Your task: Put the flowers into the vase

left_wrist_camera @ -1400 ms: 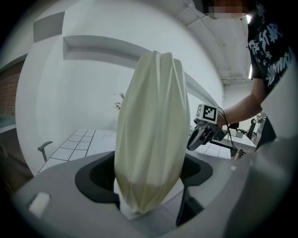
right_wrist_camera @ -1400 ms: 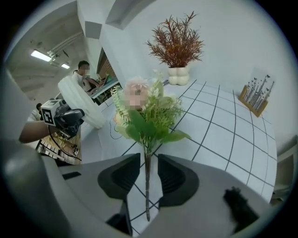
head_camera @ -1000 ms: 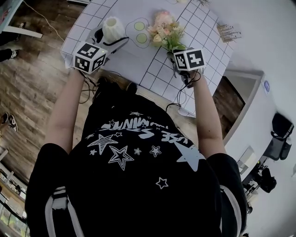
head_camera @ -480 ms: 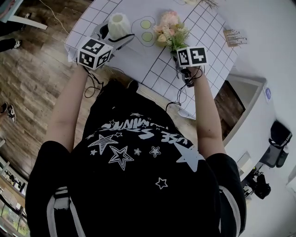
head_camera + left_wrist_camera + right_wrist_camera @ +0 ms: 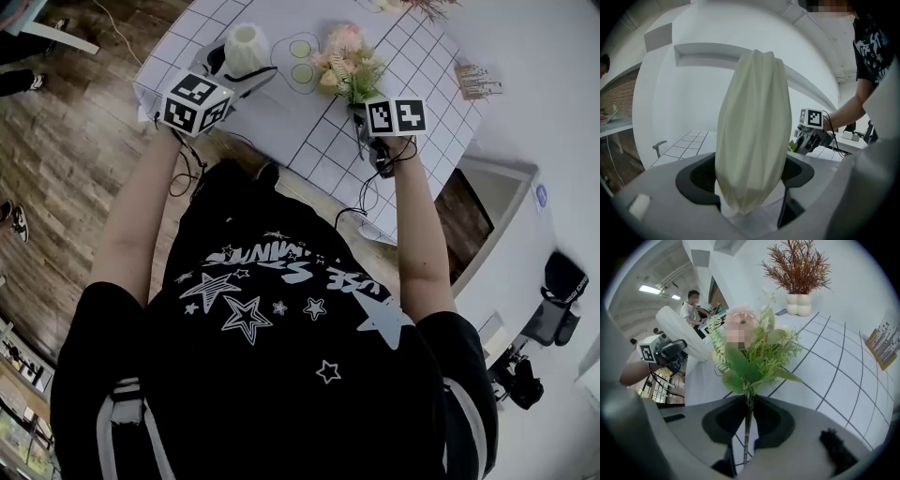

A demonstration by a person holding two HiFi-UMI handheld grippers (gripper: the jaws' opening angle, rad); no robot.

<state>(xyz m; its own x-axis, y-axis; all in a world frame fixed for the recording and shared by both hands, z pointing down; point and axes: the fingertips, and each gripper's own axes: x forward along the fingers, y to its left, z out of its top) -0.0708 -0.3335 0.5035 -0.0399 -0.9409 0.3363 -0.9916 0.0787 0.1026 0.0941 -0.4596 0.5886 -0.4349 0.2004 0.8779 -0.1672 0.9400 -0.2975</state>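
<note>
Left gripper (image 5: 228, 73) is clamped on the cream ribbed vase (image 5: 247, 44). The left gripper view shows both jaws spread wide around the vase's lower part, with the body rising straight up between them.

Over to the right gripper (image 5: 361, 105): its jaws have just been closing, and the right gripper view shows them pinched on the thin stem (image 5: 747, 427) of the flowers (image 5: 345, 58). The bunch fans out beyond the jaws, green leaves low and a pink bloom (image 5: 740, 315) on top.

From the head view, both grippers sit over the grid-patterned worktop (image 5: 422, 56), vase at the left, flowers at the right, apart from each other. A sheet with two green circles (image 5: 302, 58) lies between them. The flowers are not in the vase yet.

Far across the worktop, the right gripper view catches a reddish dried plant (image 5: 797, 263) in a white pot and a small wooden rack (image 5: 883, 345) at the right edge.
</note>
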